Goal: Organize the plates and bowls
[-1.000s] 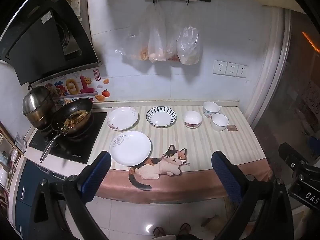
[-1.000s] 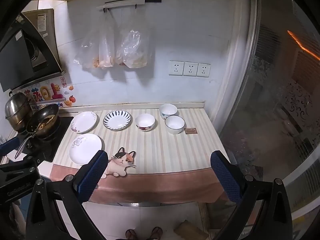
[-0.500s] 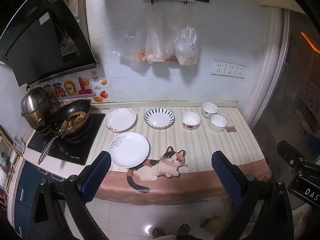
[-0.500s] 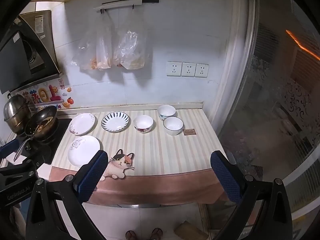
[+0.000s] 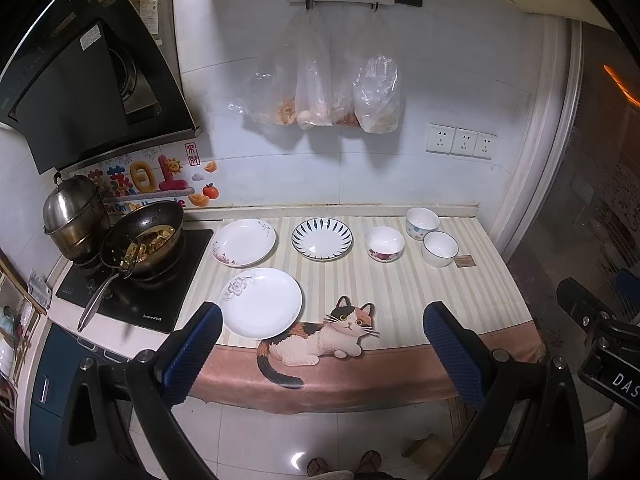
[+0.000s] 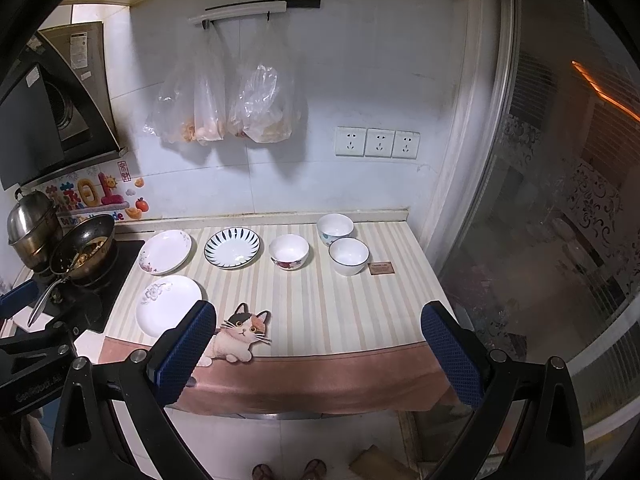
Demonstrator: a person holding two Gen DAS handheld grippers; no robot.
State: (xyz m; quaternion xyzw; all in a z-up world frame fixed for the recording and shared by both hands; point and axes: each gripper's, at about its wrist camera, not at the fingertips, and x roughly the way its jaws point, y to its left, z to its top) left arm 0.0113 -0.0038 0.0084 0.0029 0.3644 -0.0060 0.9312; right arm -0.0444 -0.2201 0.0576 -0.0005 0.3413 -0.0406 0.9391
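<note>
On the striped counter mat (image 5: 400,292) lie three plates: a white one with a grey flower (image 5: 261,302) (image 6: 168,305) in front, a floral-rim one (image 5: 244,241) (image 6: 165,251) behind it, and a blue-striped one (image 5: 322,238) (image 6: 232,247). To the right stand three bowls: a red-floral one (image 5: 385,243) (image 6: 289,251), a dotted one (image 5: 422,223) (image 6: 335,229) and a white blue-rimmed one (image 5: 440,248) (image 6: 348,256). My left gripper (image 5: 322,354) and right gripper (image 6: 316,354) are both open, empty, held back from the counter's front edge.
A wok with food (image 5: 146,242) and a steel pot (image 5: 74,216) sit on the black cooktop (image 5: 132,292) at left. Plastic bags (image 5: 320,92) hang on the wall. A small brown card (image 5: 464,261) lies by the bowls. A glass door (image 6: 560,220) bounds the right.
Both views have shifted slightly, as both grippers drift a little relative to the counter. The plates and bowls have not moved.
</note>
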